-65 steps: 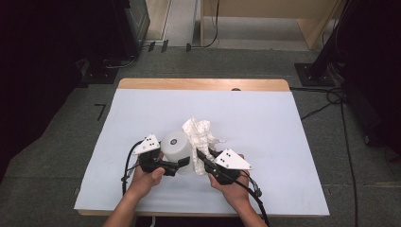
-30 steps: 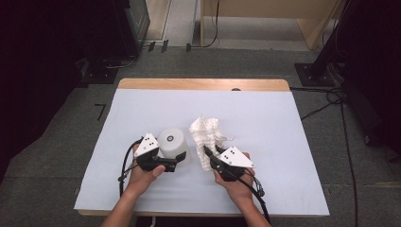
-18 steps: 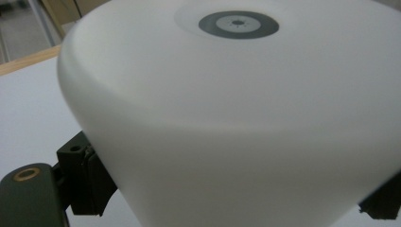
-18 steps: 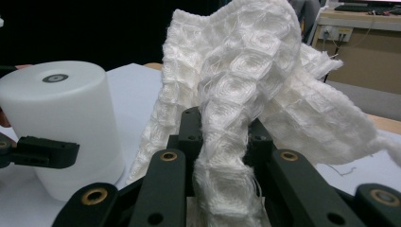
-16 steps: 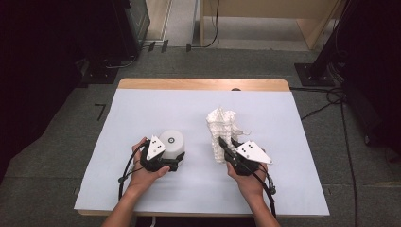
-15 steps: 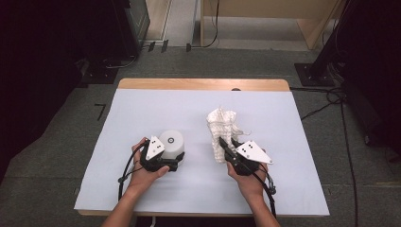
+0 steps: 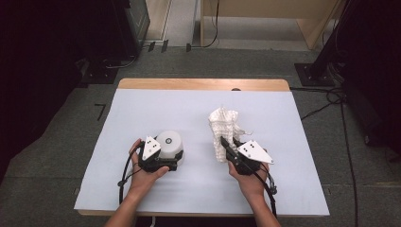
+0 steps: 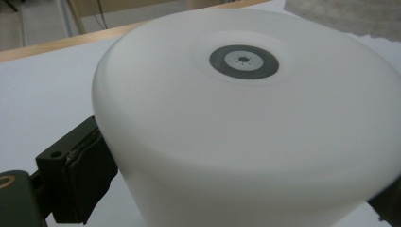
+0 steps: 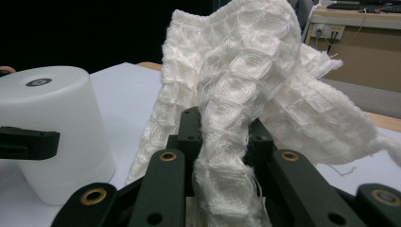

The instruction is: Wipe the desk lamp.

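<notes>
Looks late in a wipe-down of the cup [image 7: 170, 141] with the cloth [image 7: 222, 124]: set near each other on the bench [image 7: 142, 113] but not touching, the cup left of centre and mouth down, the cloth to its right and raised off the surface. Straddling the cup with the left gripper [image 7: 168, 160], jaws wide and just now opening further, one pad right beside the wall with no clear press, so probably letting go. Pinching a fold of the cloth in the right gripper [image 7: 226, 143], jaws closed tight on it. Left to do, by the look of it: drawing the left gripper clear of the cup and laying the cloth down. Smooth, matte, milky-white plastic for the cup, slightly tapered, with rounded shoulders and a grey ring moulded on its flat base. Soft white waffle weave for the cloth, square-celled, fuzzy, frayed at the edges, and standing in a crumpled peak.
</notes>
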`<state>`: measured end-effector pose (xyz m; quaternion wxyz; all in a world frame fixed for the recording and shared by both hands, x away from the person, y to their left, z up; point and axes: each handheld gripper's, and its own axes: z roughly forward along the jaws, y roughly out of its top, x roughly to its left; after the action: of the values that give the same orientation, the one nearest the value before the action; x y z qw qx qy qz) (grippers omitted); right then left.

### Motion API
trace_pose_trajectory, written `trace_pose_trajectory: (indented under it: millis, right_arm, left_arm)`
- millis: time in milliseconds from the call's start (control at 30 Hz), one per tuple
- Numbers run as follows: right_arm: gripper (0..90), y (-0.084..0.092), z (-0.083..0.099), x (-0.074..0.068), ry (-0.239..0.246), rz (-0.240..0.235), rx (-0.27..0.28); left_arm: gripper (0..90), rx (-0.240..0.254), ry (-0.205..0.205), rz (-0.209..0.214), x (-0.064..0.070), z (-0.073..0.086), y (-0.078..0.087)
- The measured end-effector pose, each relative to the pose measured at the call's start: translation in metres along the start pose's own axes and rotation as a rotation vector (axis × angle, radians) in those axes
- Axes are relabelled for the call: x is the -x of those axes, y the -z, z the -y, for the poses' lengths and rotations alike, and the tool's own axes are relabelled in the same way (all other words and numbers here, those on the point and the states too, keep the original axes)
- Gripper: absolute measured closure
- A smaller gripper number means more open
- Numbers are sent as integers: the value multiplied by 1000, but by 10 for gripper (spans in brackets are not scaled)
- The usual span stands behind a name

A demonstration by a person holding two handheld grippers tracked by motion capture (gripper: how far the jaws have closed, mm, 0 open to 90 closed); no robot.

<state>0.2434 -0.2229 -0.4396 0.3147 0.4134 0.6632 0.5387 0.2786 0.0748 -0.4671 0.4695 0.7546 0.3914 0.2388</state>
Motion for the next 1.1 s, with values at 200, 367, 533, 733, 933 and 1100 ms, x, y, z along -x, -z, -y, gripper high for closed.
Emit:
trace_pose_trajectory:
  millis: [200, 367, 533, 733, 933, 1100]
  right_arm:
    - [744, 0, 0, 0, 3, -1, -1]
    - [744, -1, 1, 0, 2, 1, -3]
    - [744, -1, 1, -2, 2, -8, -4]
    - [746, -1, 0, -8, -8, -58, 10]
    - [747, 0, -6, -27, 31, -151, 40]
    - [746, 3, -13, -44, 95, -231, 71]
  left_arm:
    - [57, -47, 15, -164, 20, 0, -7]
    - [72, -43, 34, -183, 23, 1, -8]
    - [85, -44, 35, -55, 10, 0, -4]
    - [85, -15, 55, 245, -3, -11, 5]
    - [85, -19, 18, 424, 4, -19, 9]
    - [85, -34, -13, 469, 14, -19, 7]
